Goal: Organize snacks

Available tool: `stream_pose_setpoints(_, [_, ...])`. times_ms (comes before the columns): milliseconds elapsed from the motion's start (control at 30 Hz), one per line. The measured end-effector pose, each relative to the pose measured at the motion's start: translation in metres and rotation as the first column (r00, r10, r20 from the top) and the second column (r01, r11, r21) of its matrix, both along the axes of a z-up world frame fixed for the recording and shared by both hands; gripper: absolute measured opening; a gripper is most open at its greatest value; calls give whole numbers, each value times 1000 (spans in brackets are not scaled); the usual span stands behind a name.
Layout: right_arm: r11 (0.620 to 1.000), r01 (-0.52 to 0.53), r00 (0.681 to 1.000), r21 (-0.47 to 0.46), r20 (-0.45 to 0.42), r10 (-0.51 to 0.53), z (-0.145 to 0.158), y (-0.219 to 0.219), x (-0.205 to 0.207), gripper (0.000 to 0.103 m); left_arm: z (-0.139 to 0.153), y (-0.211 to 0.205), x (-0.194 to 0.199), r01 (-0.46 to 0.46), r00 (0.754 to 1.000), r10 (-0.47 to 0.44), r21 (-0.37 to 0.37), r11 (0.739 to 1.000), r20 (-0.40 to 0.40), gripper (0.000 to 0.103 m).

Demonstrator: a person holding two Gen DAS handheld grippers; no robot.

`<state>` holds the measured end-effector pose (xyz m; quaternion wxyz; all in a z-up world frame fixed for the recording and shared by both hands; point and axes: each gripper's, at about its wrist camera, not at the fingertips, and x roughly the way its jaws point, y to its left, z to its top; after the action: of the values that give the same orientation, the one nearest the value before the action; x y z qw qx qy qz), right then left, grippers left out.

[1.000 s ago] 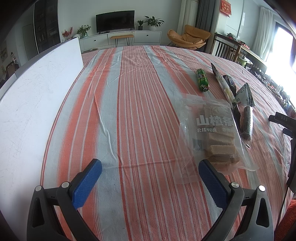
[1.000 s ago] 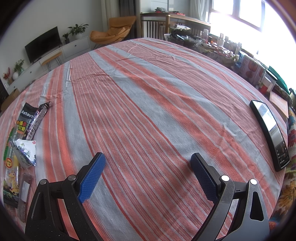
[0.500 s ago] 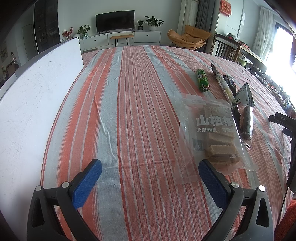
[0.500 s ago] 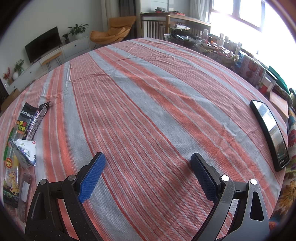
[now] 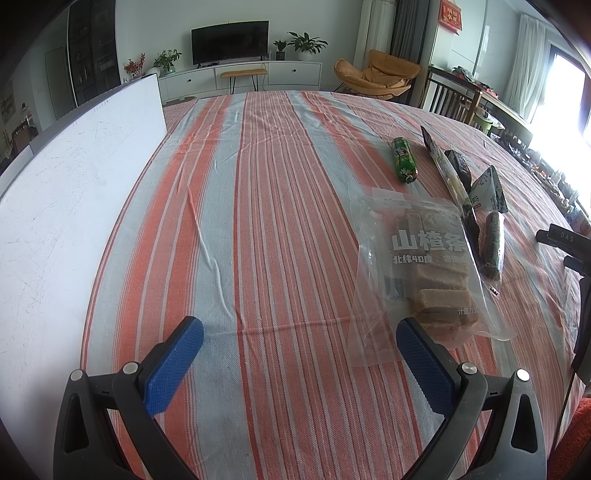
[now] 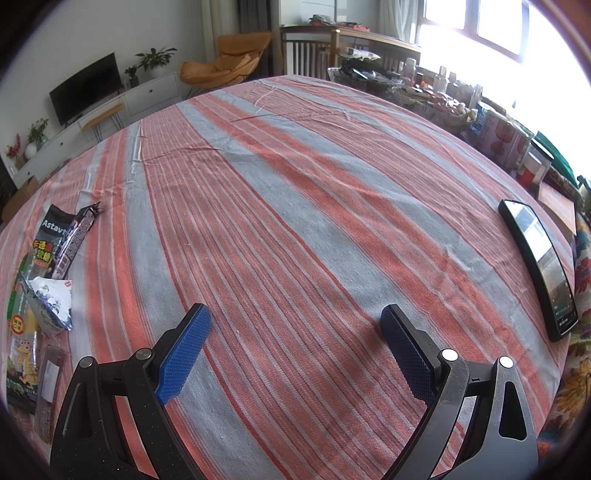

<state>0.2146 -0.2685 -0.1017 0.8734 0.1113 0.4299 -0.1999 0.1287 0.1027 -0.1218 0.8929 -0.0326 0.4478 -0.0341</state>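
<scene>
I'm working in a home living and dining room.

I see a television on a long white cabinet with potted plants, an orange lounge chair, curtains by bright windows, wooden dining chairs, and a big table under a striped orange and grey cloth.
</scene>
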Motion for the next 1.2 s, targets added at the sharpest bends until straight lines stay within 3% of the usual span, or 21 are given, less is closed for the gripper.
stream_pose_setpoints(100, [1000, 0, 1000, 0, 0, 0, 0, 0, 0, 95, 1, 4, -1, 1, 1000, 0, -38, 999, 11, 103])
stream_pose_setpoints(267, [1000, 0, 1000, 0, 0, 0, 0, 0, 0, 95, 20, 23, -21, -11, 994, 35, -227, 974, 101, 102])
stream_pose_setpoints(367, [1000, 0, 1000, 0, 0, 0, 0, 0, 0, 95, 39, 10, -23, 76, 991, -39, -293, 953, 132, 103])
stream_pose_setpoints(400, [1000, 0, 1000, 0, 0, 0, 0, 0, 0, 95, 44, -4, -14, 141, 988, -114, -293, 946, 107, 103])
stream_pose_setpoints(533, [1000, 0, 1000, 0, 0, 0, 0, 0, 0, 95, 45, -49, 22, 262, 964, -265, -215, 941, 15, 103])
stream_pose_setpoints(700, [1000, 0, 1000, 0, 0, 0, 0, 0, 0, 95, 12, -72, 64, 208, 963, -231, -161, 965, -139, 101])
stream_pose_setpoints(833, [1000, 0, 1000, 0, 0, 0, 0, 0, 0, 95, 8, -70, 73, 127, 983, -133, -55, 990, -128, 101])
stream_pose_setpoints(1000, [1000, 0, 1000, 0, 0, 0, 0, 0, 0, 95, 5, -46, 87, 8, 994, -9, -10, 1000, -110, 103])
stream_pose_setpoints(1067, [1000, 0, 1000, 0, 0, 0, 0, 0, 0, 95, -1, -41, 105, -11, 994, 21, 83, 996, -111, 103])
stream_pose_setpoints(1200, [1000, 0, 1000, 0, 0, 0, 0, 0, 0, 95, -6, -29, 121, -36, 999, 38, 71, 997, -32, 103])
